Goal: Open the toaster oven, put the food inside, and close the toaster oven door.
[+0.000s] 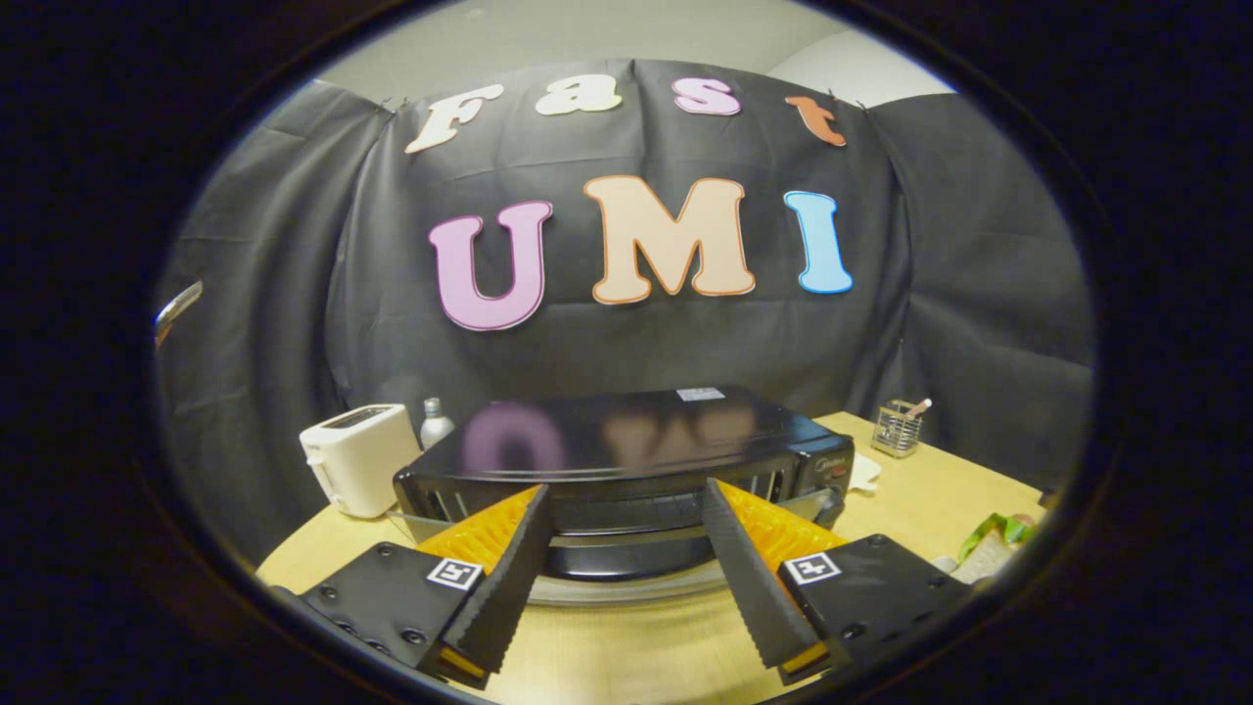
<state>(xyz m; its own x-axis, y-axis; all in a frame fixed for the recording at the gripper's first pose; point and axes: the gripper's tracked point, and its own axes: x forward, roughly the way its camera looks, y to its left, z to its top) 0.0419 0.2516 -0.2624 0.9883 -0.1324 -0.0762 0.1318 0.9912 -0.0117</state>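
Gripper (pixel 623 509) spread wide, nothing held; I judge it's lined up to take the door's upper edge. Toaster oven (pixel 626 450) sits just ahead of the fingertips on the wooden table (pixel 920 499), door apparently part-way open. White toaster (pixel 357 458) and a small bottle (pixel 435 421) beside it. Green-wrapped item (pixel 998 534) off to the right, possibly the food; can't confirm.

Toaster oven (pixel 626 460) front partly masked by the spread fingers (pixel 509 568), door state (open or closed) hard to judge. Green packet (pixel 998 534) at the bench (pixel 930 490) edge cut off, contents unreadable. Bottle (pixel 435 423) half hidden behind white toaster (pixel 357 458). Caddy (pixel 898 429) contents too small.
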